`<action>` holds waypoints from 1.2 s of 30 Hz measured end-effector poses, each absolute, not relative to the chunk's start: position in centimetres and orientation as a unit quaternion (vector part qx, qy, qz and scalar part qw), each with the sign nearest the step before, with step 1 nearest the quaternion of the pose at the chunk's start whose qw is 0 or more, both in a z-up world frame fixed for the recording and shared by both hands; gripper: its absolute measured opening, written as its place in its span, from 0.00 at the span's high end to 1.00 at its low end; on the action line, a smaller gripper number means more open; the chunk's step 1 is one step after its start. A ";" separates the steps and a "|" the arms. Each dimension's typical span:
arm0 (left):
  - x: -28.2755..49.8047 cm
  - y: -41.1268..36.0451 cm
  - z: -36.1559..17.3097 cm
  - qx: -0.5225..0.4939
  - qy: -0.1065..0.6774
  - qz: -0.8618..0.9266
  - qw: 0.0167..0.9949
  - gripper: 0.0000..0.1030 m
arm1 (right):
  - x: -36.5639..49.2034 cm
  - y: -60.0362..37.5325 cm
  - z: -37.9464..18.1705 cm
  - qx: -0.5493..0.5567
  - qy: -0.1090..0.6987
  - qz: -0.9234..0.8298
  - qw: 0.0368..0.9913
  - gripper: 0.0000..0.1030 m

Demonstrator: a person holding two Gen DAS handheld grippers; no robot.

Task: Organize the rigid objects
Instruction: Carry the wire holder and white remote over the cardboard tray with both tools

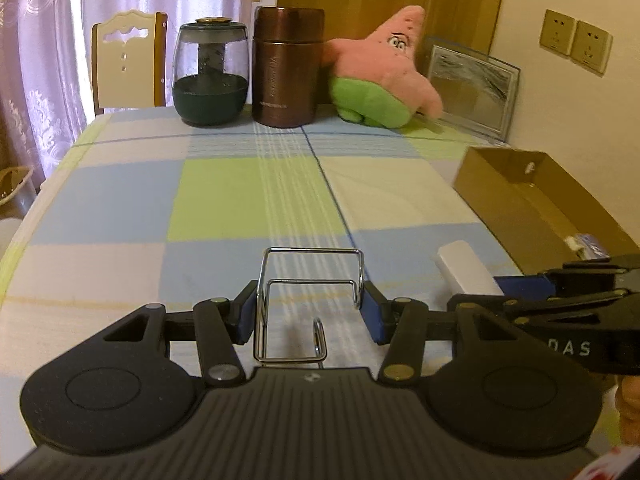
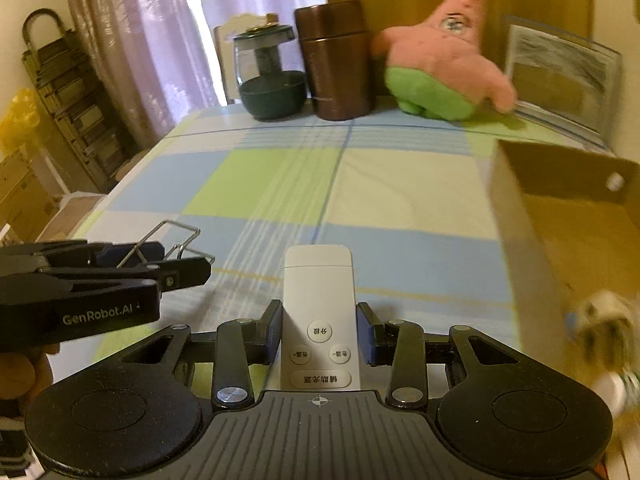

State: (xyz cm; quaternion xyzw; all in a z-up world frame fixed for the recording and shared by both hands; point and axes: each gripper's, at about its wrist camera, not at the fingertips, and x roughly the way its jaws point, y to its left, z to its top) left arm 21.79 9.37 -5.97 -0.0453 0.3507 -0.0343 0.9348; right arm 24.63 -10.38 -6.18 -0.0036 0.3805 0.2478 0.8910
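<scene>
Item: wire rack [image 1: 310, 304], pinched in my left gripper [image 1: 308, 312] above the table's near edge. Item: white remote [image 2: 318, 320], clamped in my right gripper [image 2: 318, 332]. I carry both level to the cardboard box [image 1: 532, 200], right edge

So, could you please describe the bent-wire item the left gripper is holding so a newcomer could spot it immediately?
Start at the checked tablecloth, then come to its near edge, left of the open cardboard box. There the left gripper is shut on a chrome wire rack, a frame of thin bent rods. Unlike the solid white remote that the right gripper grips beside it, you can see straight through it.
</scene>
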 end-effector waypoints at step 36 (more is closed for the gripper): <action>11.1 -8.6 1.2 -0.040 0.345 -0.133 0.928 0.54 | 11.0 -29.3 2.2 0.068 0.342 0.101 0.932 0.66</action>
